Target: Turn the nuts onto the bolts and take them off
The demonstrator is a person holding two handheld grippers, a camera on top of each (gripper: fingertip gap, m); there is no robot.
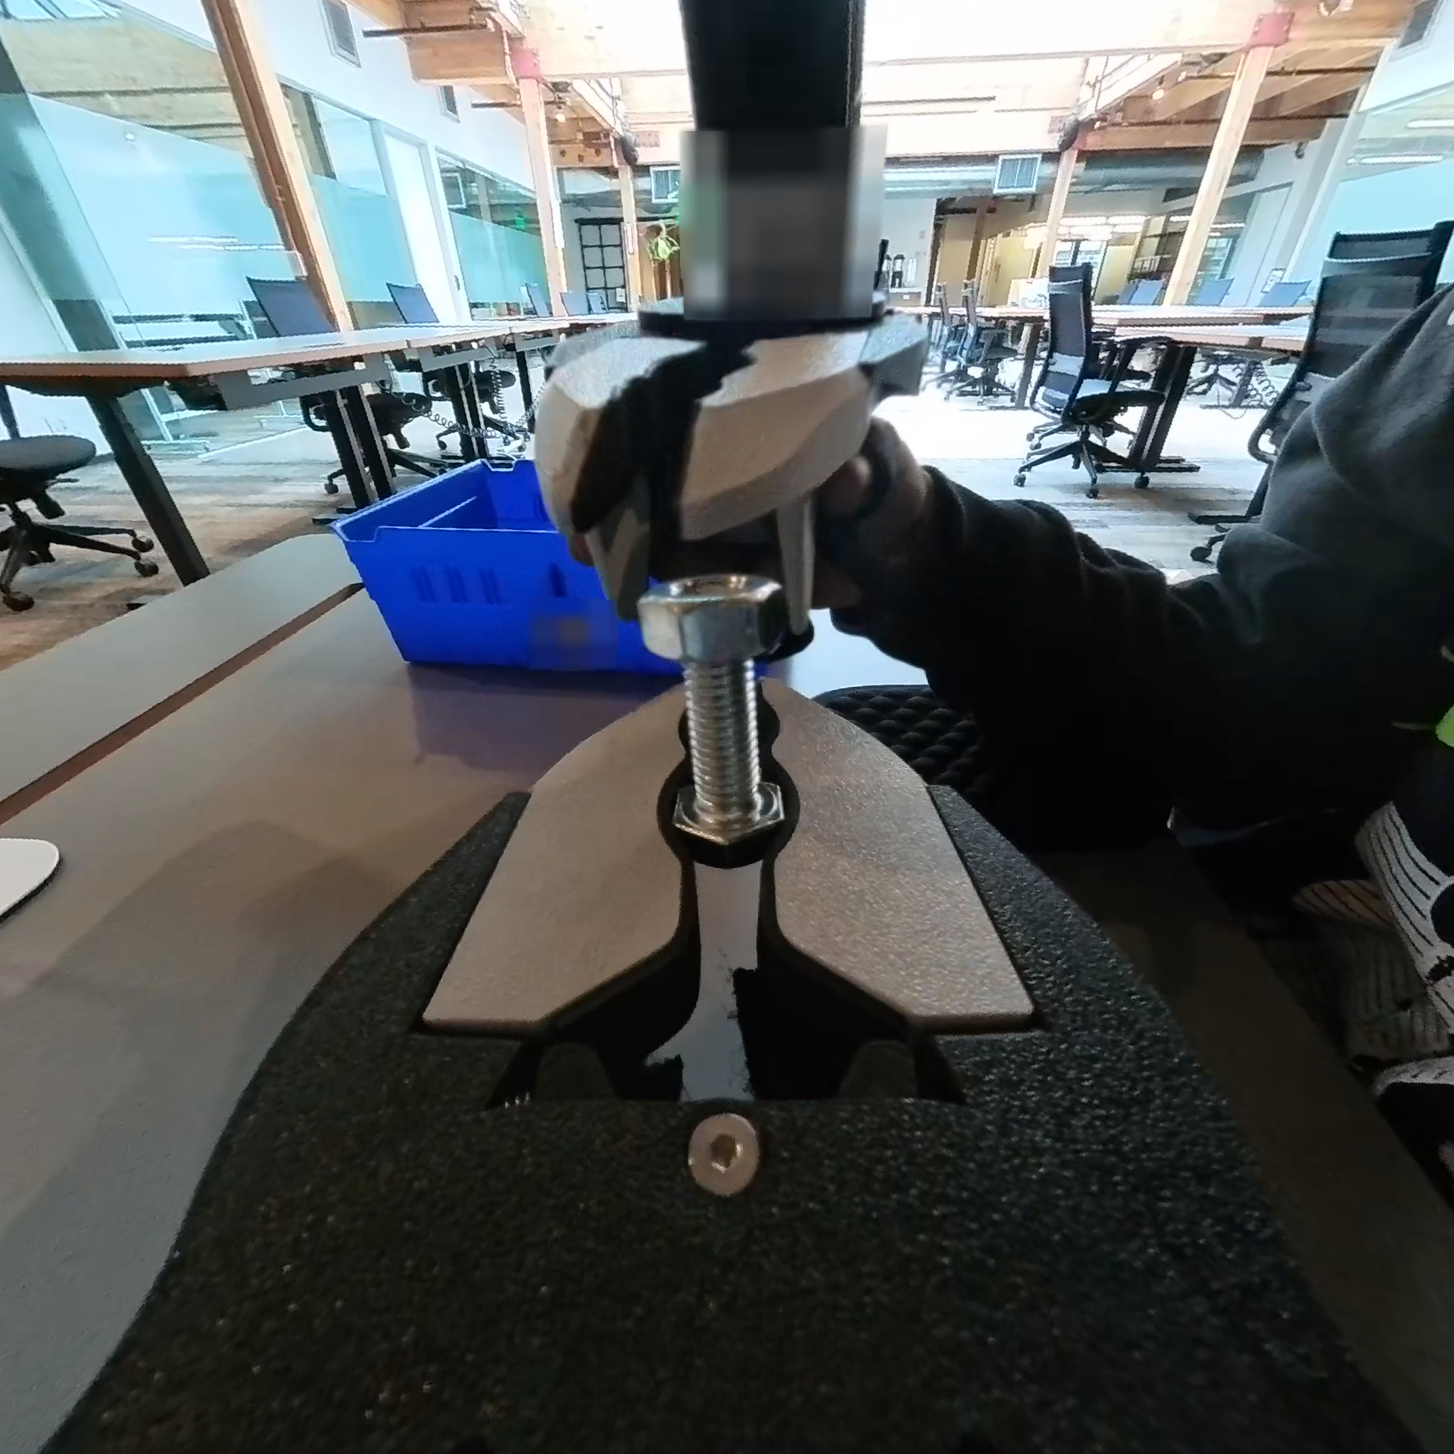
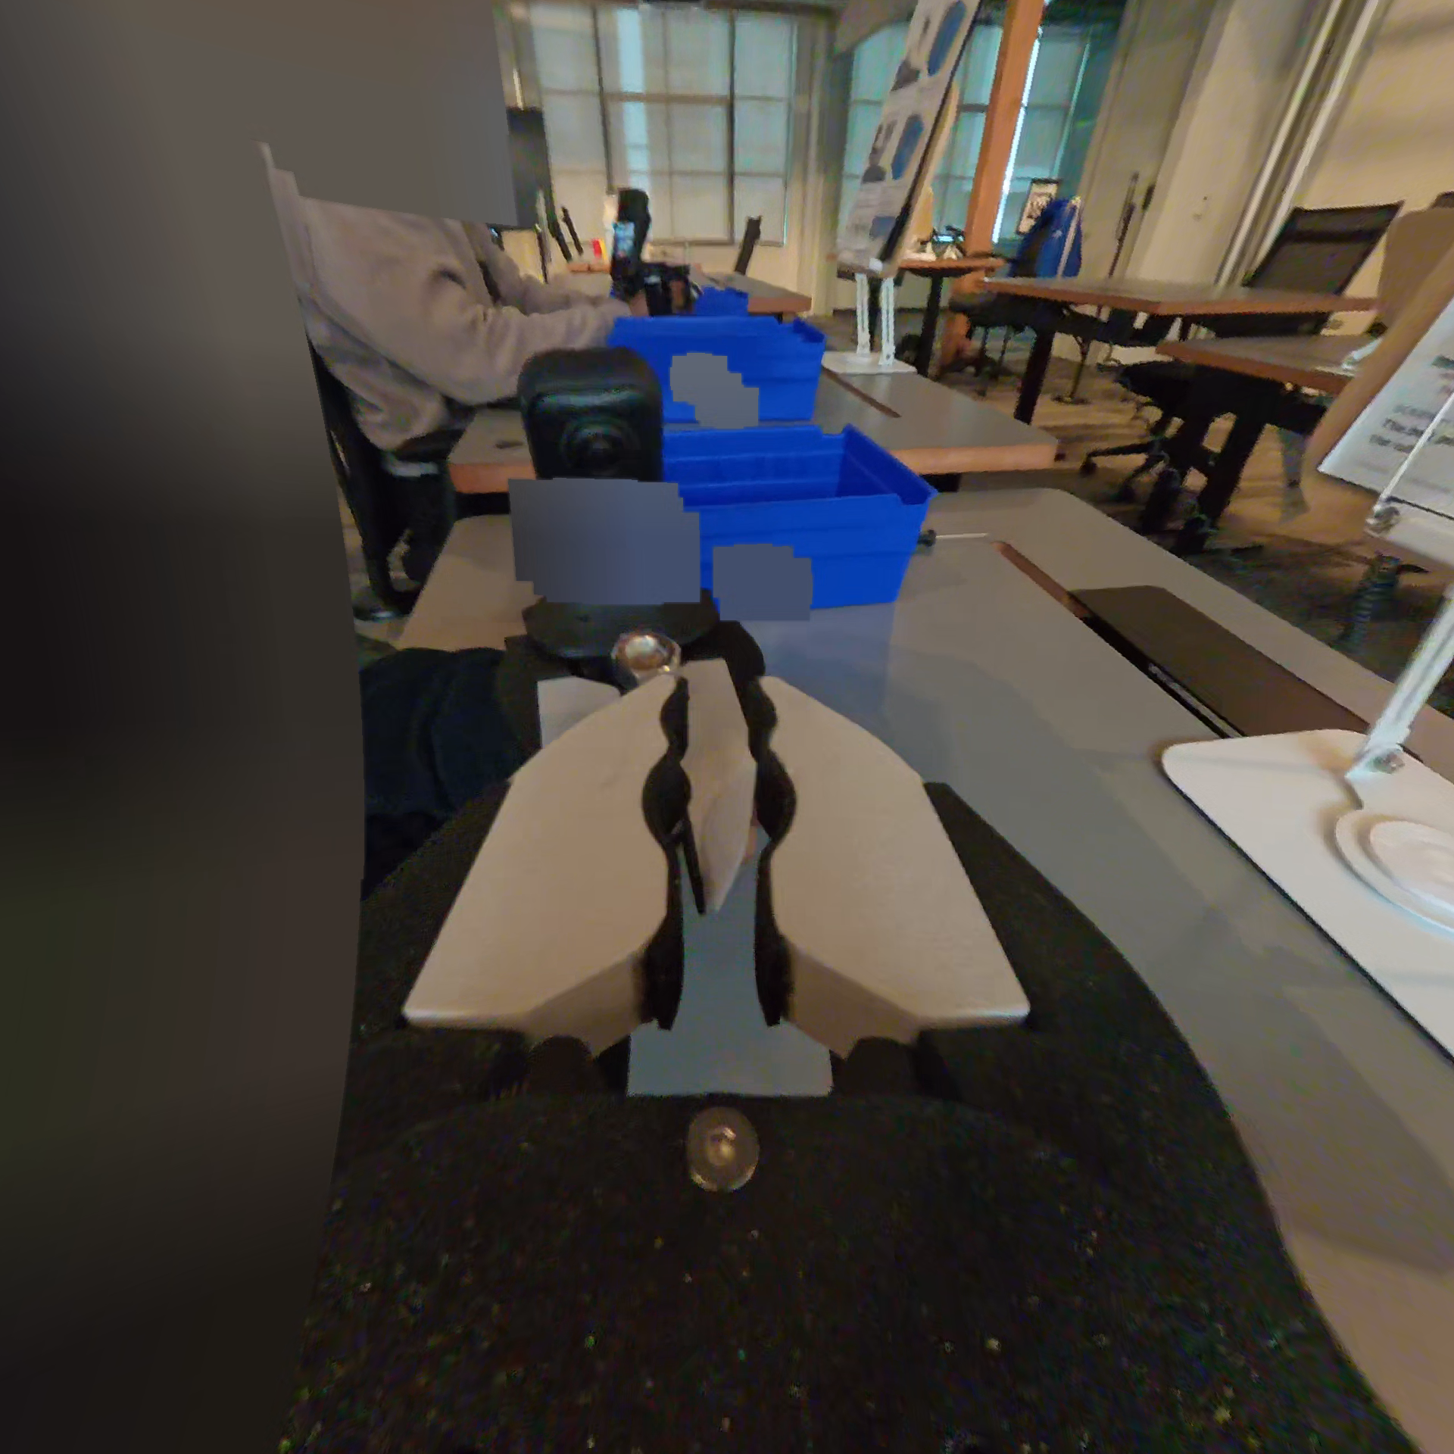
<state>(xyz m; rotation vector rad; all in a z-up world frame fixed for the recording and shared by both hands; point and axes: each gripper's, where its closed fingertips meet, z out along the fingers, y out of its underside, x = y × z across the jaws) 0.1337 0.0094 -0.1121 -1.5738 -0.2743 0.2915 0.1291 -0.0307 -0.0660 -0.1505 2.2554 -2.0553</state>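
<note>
My left gripper is shut on a silver bolt. It clamps the hex head between its grey pads, and the threaded shaft points away from the camera. A silver nut sits at the shaft's far end. My right gripper comes down from above, its two fingertips against opposite sides of the nut. In the right wrist view the nut shows just past my right gripper. A pad of the left gripper shows through the gap between the right fingers.
A blue bin stands on the grey table behind the grippers. A white stand base lies at the right. A dark sleeve reaches in from the right. Another person sits at the neighbouring table. Left tips to right tips: about 6 cm.
</note>
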